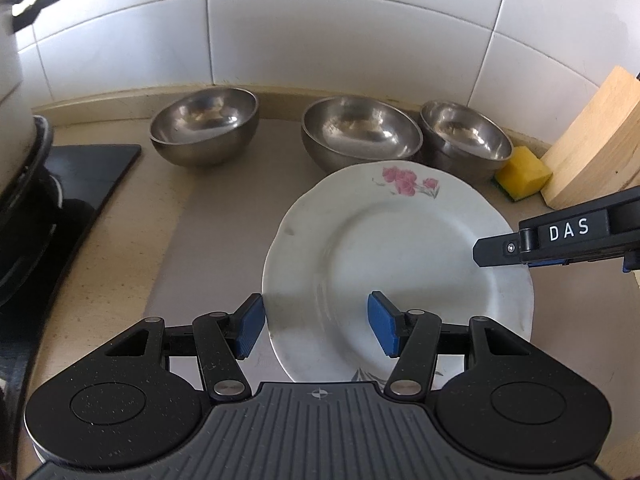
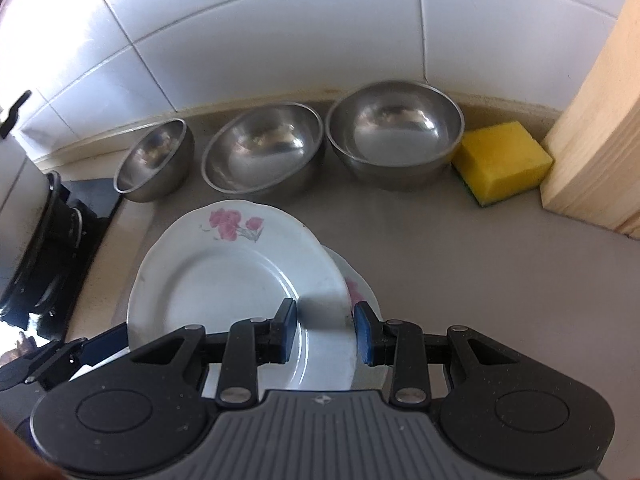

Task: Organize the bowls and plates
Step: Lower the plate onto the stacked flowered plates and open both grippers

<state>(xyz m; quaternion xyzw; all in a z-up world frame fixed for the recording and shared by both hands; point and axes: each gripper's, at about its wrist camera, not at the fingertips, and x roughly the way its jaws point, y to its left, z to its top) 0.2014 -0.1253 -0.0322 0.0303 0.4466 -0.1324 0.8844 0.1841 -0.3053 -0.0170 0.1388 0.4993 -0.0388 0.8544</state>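
A white plate with pink flowers (image 1: 396, 256) (image 2: 224, 280) lies on the counter on top of a second flowered plate (image 2: 362, 292), whose edge shows at its right. Three steel bowls stand along the wall: left (image 1: 204, 126) (image 2: 156, 164), middle (image 1: 360, 132) (image 2: 262, 152), right (image 1: 466, 136) (image 2: 394, 140). My left gripper (image 1: 316, 326) is open, its jaws on either side of the top plate's left rim. My right gripper (image 2: 326, 334) (image 1: 496, 250) is open, its jaws on either side of the top plate's right rim.
A yellow sponge (image 1: 524, 174) (image 2: 502, 160) lies beside a wooden block (image 1: 596, 140) (image 2: 600, 132) at the right. A black stove (image 1: 60, 200) (image 2: 60, 240) with a white pot (image 1: 8, 80) is at the left. A tiled wall (image 1: 320, 24) runs behind the bowls.
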